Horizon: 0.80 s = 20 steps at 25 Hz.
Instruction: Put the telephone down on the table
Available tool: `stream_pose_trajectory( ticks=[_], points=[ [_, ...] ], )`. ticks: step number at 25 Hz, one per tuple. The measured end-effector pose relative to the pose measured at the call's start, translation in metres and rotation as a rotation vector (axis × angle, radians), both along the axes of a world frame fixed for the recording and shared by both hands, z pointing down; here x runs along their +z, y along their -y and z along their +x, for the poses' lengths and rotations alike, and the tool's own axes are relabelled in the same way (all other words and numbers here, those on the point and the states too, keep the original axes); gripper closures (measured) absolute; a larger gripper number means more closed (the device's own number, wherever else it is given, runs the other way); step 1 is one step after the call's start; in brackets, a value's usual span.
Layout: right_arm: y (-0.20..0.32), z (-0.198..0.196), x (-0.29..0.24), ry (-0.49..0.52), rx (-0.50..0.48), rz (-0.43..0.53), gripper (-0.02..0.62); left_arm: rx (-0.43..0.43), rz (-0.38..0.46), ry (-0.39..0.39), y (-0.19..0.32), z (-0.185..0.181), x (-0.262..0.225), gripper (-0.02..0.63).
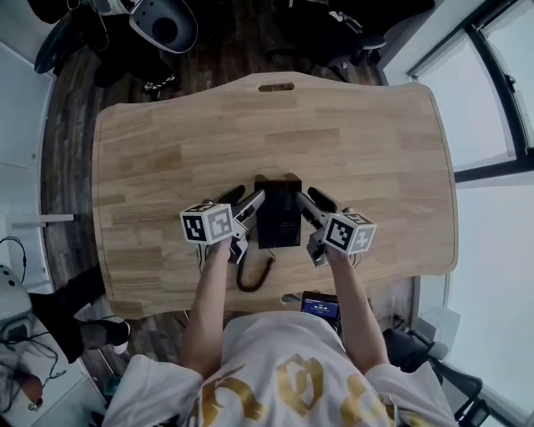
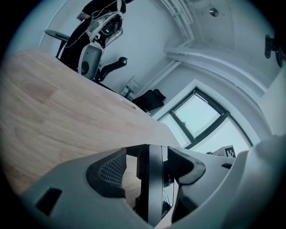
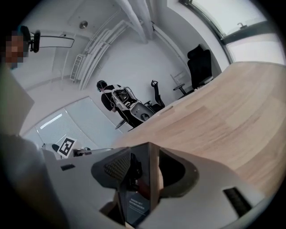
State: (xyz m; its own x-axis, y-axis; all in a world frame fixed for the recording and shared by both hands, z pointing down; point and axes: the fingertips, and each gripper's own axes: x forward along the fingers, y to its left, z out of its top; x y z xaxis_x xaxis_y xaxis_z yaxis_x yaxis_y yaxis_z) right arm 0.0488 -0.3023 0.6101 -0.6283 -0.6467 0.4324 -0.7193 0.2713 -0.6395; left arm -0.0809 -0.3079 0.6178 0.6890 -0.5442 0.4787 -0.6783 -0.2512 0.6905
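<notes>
The black telephone (image 1: 278, 211) is a flat slab near the front middle of the wooden table (image 1: 167, 150), and its coiled cord (image 1: 254, 273) trails toward me. My left gripper (image 1: 246, 198) straddles its left edge and my right gripper (image 1: 310, 202) its right edge. In the left gripper view the phone's edge (image 2: 152, 179) stands between the jaws of the left gripper (image 2: 147, 167), with wood showing beside one pad. In the right gripper view the phone (image 3: 140, 179) sits between the jaws of the right gripper (image 3: 143, 170), also with a gap. Whether it rests on the wood I cannot tell.
A small device with a lit screen (image 1: 321, 307) sits at the table's front edge by my body. The far edge has a handle slot (image 1: 276, 87). Office chairs (image 1: 163, 25) stand beyond the table and windows (image 1: 501, 92) run along the right.
</notes>
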Motion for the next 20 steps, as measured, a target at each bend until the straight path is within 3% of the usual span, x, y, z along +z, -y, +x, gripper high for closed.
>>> stream_pose_trajectory(
  ticks=[3, 5, 7, 8, 11, 20],
  points=[
    [-0.003, 0.005, -0.009, -0.033, 0.014, 0.036, 0.48, -0.006, 0.039, -0.003, -0.003, -0.002, -0.011, 0.365],
    [-0.007, 0.006, -0.015, -0.035, 0.015, 0.05, 0.547, -0.018, 0.065, 0.019, -0.006, -0.005, -0.017, 0.455],
    [-0.013, 0.003, -0.02, -0.05, -0.003, 0.062, 0.569, -0.018, 0.102, 0.067, -0.009, -0.007, -0.024, 0.565],
    [-0.016, 0.001, -0.022, -0.066, -0.015, 0.069, 0.572, -0.011, 0.132, 0.098, -0.01, -0.007, -0.029, 0.585],
    [-0.025, -0.004, -0.029, -0.097, -0.037, 0.092, 0.577, 0.017, 0.221, 0.168, -0.016, -0.006, -0.045, 0.597],
    [-0.046, -0.011, -0.057, -0.142, -0.008, 0.174, 0.58, -0.004, 0.285, 0.155, -0.041, -0.01, -0.074, 0.597]
  ],
)
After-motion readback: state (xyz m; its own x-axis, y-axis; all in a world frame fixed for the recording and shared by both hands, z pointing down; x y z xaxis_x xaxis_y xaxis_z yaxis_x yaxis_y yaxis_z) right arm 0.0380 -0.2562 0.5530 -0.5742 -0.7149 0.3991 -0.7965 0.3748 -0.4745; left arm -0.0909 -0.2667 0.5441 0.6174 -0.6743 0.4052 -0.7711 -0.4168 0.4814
